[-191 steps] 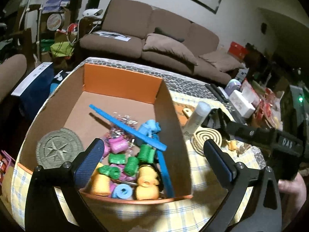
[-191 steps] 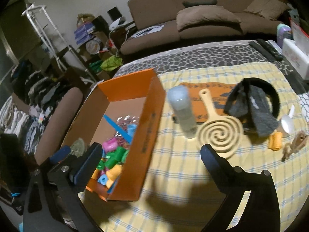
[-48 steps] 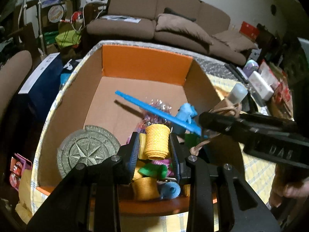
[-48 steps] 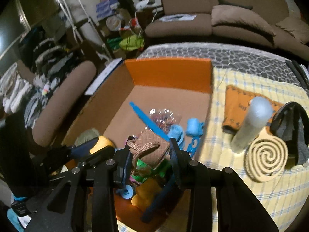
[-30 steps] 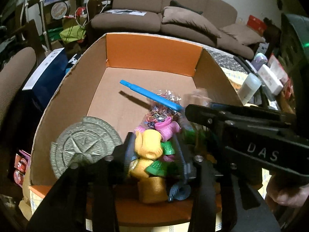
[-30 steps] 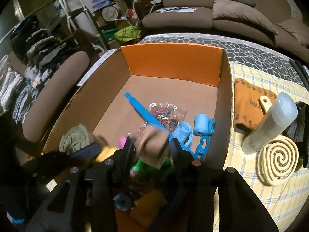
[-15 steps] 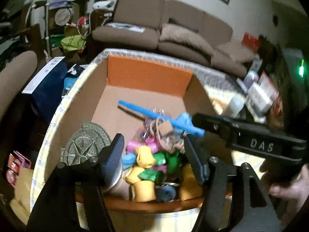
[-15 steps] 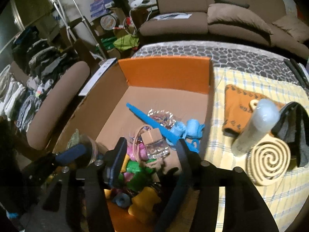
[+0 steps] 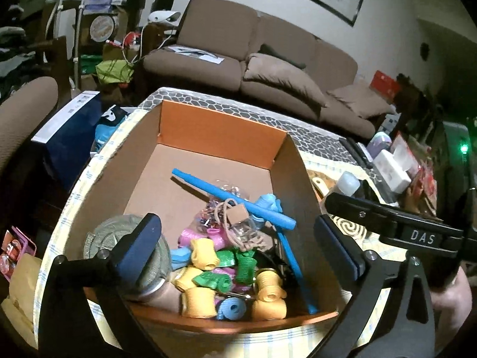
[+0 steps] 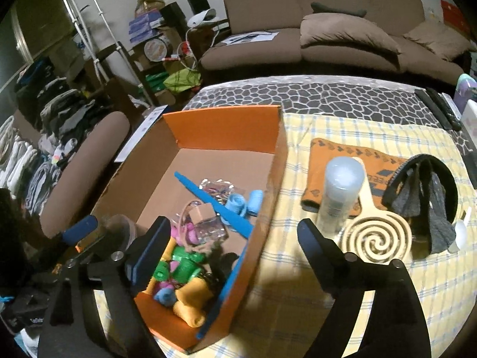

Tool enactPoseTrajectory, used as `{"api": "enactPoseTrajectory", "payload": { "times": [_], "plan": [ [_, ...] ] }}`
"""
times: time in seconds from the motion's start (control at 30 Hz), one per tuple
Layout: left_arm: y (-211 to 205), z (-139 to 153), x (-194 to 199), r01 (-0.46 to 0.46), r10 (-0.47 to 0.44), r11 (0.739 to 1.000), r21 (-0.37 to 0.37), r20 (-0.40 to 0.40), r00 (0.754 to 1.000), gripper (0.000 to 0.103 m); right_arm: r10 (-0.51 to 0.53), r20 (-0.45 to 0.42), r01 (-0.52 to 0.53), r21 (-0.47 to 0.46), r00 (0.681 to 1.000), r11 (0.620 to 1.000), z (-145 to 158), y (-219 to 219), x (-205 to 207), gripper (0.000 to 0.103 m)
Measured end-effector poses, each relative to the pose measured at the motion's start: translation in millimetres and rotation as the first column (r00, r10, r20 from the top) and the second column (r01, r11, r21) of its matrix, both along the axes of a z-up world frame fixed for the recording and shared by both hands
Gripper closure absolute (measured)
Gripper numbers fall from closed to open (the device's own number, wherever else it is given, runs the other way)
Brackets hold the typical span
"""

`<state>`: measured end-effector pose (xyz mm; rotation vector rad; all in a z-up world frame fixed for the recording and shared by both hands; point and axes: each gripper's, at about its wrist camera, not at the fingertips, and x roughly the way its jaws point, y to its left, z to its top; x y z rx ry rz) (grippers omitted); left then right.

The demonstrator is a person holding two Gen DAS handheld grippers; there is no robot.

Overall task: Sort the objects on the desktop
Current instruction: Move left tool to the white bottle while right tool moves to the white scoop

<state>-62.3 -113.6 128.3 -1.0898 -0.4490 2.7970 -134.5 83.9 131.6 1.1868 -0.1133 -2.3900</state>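
1. The box (image 9: pixel 98 185), orange-rimmed cardboard, stands on the checked cloth (image 10: pixel 372 313); everything below is placed against it.
2. The sofa (image 10: pixel 328 29) lies well beyond the box's far end.
3. The left gripper (image 9: pixel 235 247) hangs over the box's near end, jaws spread wide and holding nothing.
4. The right gripper (image 10: pixel 232 247) straddles the box's right wall, one finger over the contents and one over the cloth, likewise spread and empty.
5. The blue stick (image 9: pixel 232 200) lies slantwise inside the box, across the pile.
6. The bottle (image 10: pixel 340 191) stands outside, just right of the box's right wall.
7. The spiral trivet (image 10: pixel 377 240) lies beyond the bottle, further right of the box.
8. The compass disc (image 9: pixel 104 235) leans in the box's near left corner, partly behind a left finger.
9. The curlers (image 9: pixel 205 271), yellow, green, pink and blue, are heaped at the box's near end.
10. A small pouch with a loop (image 9: pixel 235 220) rests on top of that heap, inside the box.
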Motion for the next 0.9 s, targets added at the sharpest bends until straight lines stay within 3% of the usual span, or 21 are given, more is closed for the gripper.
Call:
{"api": "enactPoseTrajectory", "payload": {
  "times": [0.47,0.9],
  "plan": [
    [42,2,-6,0.085,-0.086,0.996,-0.032,-0.005,0.996,0.0,-0.133,-0.008,0.132,-0.062,0.991,0.989,12,88,-5,0.01],
    [137,9,-46,0.228,-0.231,0.961,-0.156,-0.006,0.973,0.0,-0.29,0.008,0.289,-0.092,0.957,0.953,9,182,-6,0.009]
  ]
}}
